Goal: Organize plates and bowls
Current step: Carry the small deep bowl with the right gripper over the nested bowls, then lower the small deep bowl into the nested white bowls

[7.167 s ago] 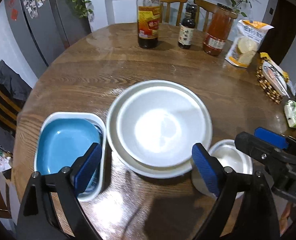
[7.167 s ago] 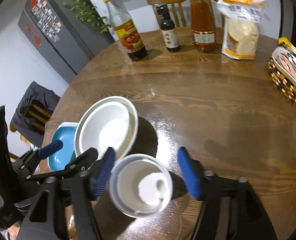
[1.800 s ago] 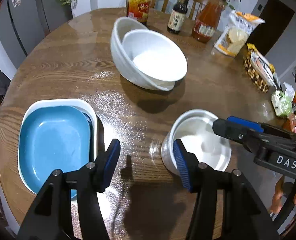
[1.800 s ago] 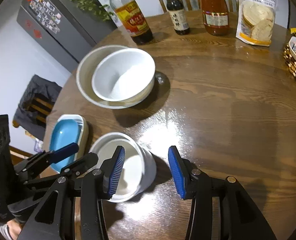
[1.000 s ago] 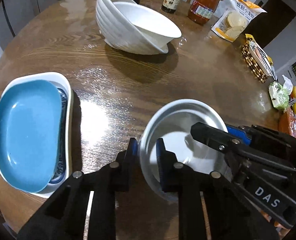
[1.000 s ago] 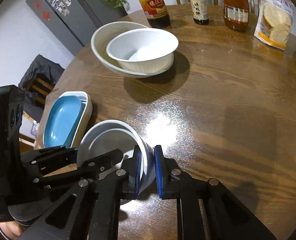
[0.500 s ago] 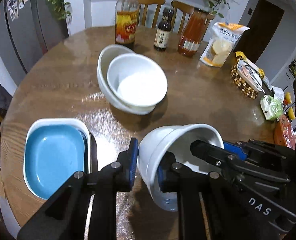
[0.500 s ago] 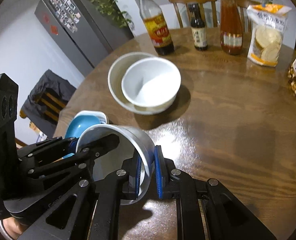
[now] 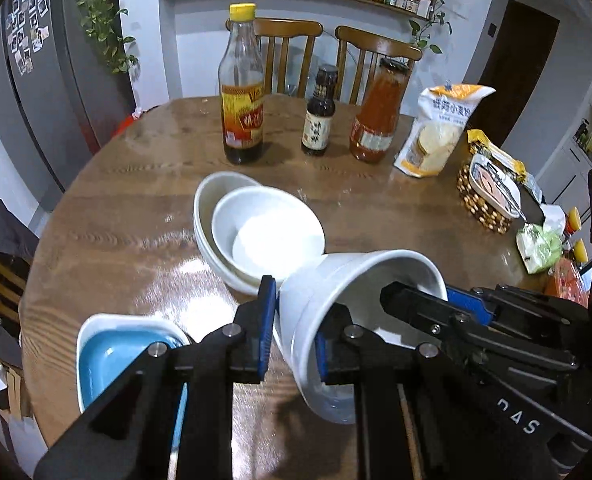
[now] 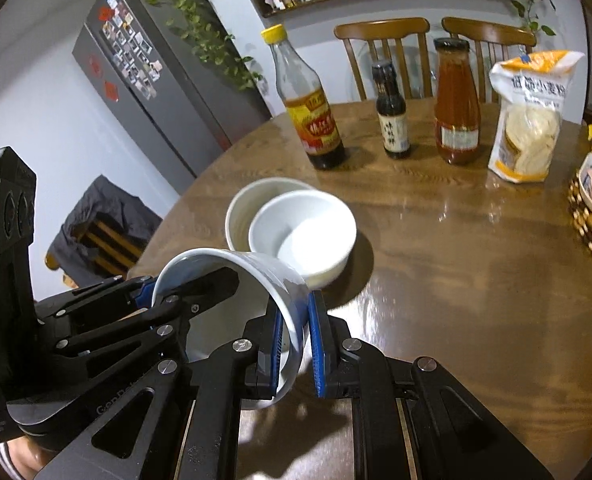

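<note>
3 white bowls on show: 2 nested bowls point(image 9: 256, 232) on the round worktop point(image 9: 136, 208), and 1 small white bowl point(image 9: 335, 300) up in the air, tipped on its side, just in front of that pair. 1 blue dish point(image 9: 112, 356) sits in a white tray point(image 9: 86, 332) at the near left edge. 3 bottles point(image 9: 242, 92) stand at the back. Left tool point(image 9: 292, 340) pinches the small bowl's wall; right tool point(image 10: 294, 340) clamps the opposite rim, both angled downward.
</note>
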Demonstrator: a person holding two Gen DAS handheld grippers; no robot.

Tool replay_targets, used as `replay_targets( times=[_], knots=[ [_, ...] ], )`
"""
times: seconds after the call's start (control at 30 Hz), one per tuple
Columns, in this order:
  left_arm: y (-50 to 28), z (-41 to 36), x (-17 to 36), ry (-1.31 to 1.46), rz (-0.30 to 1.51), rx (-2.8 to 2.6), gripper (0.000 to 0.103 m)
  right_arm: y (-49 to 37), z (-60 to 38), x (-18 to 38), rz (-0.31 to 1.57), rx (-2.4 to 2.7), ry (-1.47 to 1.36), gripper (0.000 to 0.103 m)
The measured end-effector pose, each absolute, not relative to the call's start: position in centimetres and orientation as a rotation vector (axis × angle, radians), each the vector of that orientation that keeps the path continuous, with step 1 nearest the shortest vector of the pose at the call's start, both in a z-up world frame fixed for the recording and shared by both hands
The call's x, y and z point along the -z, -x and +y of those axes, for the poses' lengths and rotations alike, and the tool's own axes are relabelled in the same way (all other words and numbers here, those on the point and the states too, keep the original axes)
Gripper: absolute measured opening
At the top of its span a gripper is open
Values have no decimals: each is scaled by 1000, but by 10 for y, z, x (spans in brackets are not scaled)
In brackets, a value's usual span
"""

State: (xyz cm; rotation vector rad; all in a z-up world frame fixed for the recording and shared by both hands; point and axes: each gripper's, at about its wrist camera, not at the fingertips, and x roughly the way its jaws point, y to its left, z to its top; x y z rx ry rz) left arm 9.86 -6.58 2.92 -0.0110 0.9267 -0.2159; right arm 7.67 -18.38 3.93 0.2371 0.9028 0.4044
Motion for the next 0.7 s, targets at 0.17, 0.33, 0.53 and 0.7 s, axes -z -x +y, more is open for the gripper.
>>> replay_targets(
  times=[0.17, 0.33, 0.53, 0.7],
  knots=[
    [-123, -64, -36, 6, 936, 205, 16, -102, -182, -46, 899, -409, -242, 15],
    [-153, -67, -33, -17, 961, 193, 16, -127, -180, -44, 902, -394, -234, 15],
    [-184, -63, -10, -25, 1031, 178, 16, -159, -177, -22, 958, -392, -249, 15],
    [-201, -54, 9, -48, 1082, 145, 16, -178, -167, 0, 1013, -408, -256, 15]
  ],
)
